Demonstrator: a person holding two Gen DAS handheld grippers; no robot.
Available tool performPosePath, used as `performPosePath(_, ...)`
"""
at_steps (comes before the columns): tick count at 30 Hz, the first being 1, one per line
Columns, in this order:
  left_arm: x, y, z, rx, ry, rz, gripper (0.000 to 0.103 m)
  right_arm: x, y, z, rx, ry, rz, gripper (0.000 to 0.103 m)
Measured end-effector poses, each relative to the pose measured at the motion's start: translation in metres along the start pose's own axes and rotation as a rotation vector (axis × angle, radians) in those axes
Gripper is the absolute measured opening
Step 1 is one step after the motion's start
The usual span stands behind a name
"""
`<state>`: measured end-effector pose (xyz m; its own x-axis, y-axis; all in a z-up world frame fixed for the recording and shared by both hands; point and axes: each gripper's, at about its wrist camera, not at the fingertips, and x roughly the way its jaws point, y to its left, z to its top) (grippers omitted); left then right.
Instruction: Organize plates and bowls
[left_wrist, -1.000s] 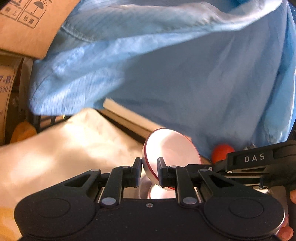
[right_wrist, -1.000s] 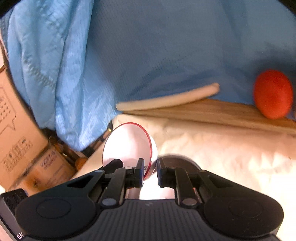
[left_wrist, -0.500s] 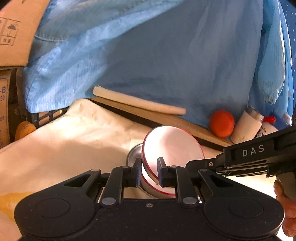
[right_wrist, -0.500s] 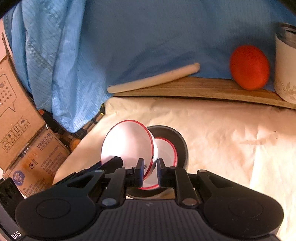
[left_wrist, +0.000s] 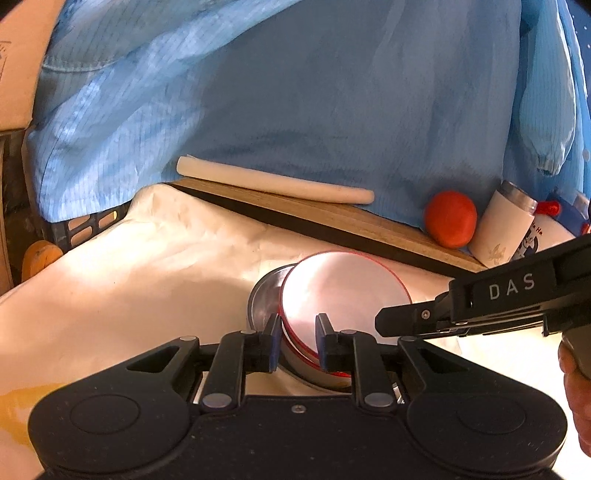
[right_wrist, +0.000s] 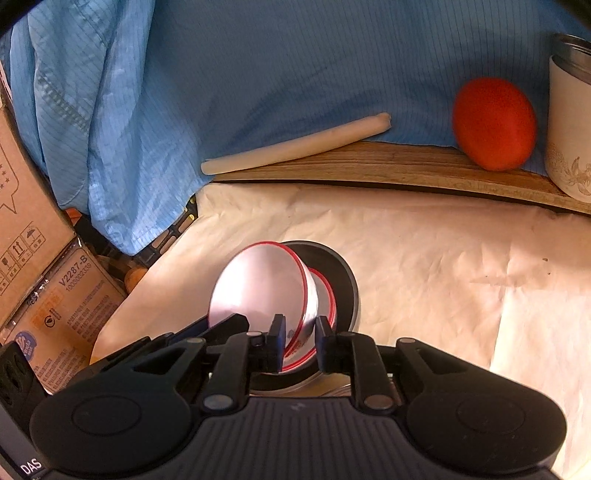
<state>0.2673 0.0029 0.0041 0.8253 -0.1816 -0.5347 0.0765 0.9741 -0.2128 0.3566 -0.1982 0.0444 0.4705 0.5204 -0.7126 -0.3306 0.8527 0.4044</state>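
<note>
A white bowl with a red rim (left_wrist: 343, 291) is held tilted by both grippers, just above a second red-rimmed bowl (left_wrist: 306, 363) that sits in a dark metal bowl (left_wrist: 264, 301) on the cream cloth. My left gripper (left_wrist: 295, 341) is shut on the bowl's rim. My right gripper (right_wrist: 298, 341) is shut on the same bowl (right_wrist: 258, 284) at another part of its rim, and it shows from the side in the left wrist view (left_wrist: 406, 321). The lower red-rimmed bowl (right_wrist: 327, 295) and the dark bowl (right_wrist: 340, 266) lie right behind it.
A wooden board (right_wrist: 369, 162) runs along the back with a white roll (right_wrist: 295, 149), an orange-red ball (right_wrist: 493, 123) and a white cup (right_wrist: 569, 129). Blue fabric (left_wrist: 332, 110) hangs behind. Cardboard boxes (right_wrist: 55, 302) stand left of the cloth-covered table (right_wrist: 443, 258).
Both grippers have carried the tilted bowl down and forward over the table, to just above the nested bowls. The views have swung down from the blue fabric to the table.
</note>
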Motion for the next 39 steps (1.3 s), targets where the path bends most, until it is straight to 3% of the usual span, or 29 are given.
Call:
performPosePath(11, -0.004, 0.006, 0.002, -0.032, -0.013, -0.012, 0.024, -0.001, -0.003, -0.006, -0.016, -0.045, -0.007, 0.029)
performPosePath(17, -0.01, 0.013, 0.002, -0.069, -0.041, -0.038, 0.034, -0.006, -0.002, -0.013, -0.043, -0.095, -0.012, 0.03)
performPosePath(19, -0.012, 0.013, 0.002, -0.075, -0.052, -0.03, 0.043, -0.006, -0.002, -0.015, -0.055, -0.108, -0.017, 0.031)
performPosePath(22, -0.015, 0.015, 0.003, -0.089, -0.06, -0.024, 0.048, -0.006, 0.002, -0.019, -0.077, -0.126, -0.026, 0.031)
performPosePath(24, -0.017, 0.016, 0.004, -0.093, -0.067, -0.02, 0.052, -0.009, 0.001, -0.02, -0.077, -0.133, -0.002, 0.038)
performPosePath(26, -0.02, 0.016, 0.004, -0.098, -0.079, -0.013, 0.059, -0.015, -0.002, -0.021, -0.065, -0.156, 0.032, 0.064)
performPosePath(27, -0.021, 0.017, 0.005, -0.103, -0.083, -0.01, 0.064, -0.02, -0.003, -0.022, -0.061, -0.177, 0.041, 0.069)
performPosePath(30, -0.026, 0.021, 0.007, -0.13, -0.1, -0.012, 0.075, -0.033, -0.007, -0.02, -0.059, -0.217, 0.039, 0.074)
performPosePath(33, -0.032, 0.023, 0.011, -0.133, -0.117, -0.007, 0.086, -0.045, -0.012, -0.018, -0.048, -0.247, 0.037, 0.093)
performPosePath(36, -0.039, 0.026, 0.013, -0.121, -0.136, 0.005, 0.097, -0.058, -0.015, -0.017, -0.047, -0.27, 0.035, 0.102)
performPosePath(39, -0.044, 0.031, 0.014, -0.119, -0.143, 0.011, 0.102, -0.067, -0.016, -0.018, -0.067, -0.283, 0.021, 0.103)
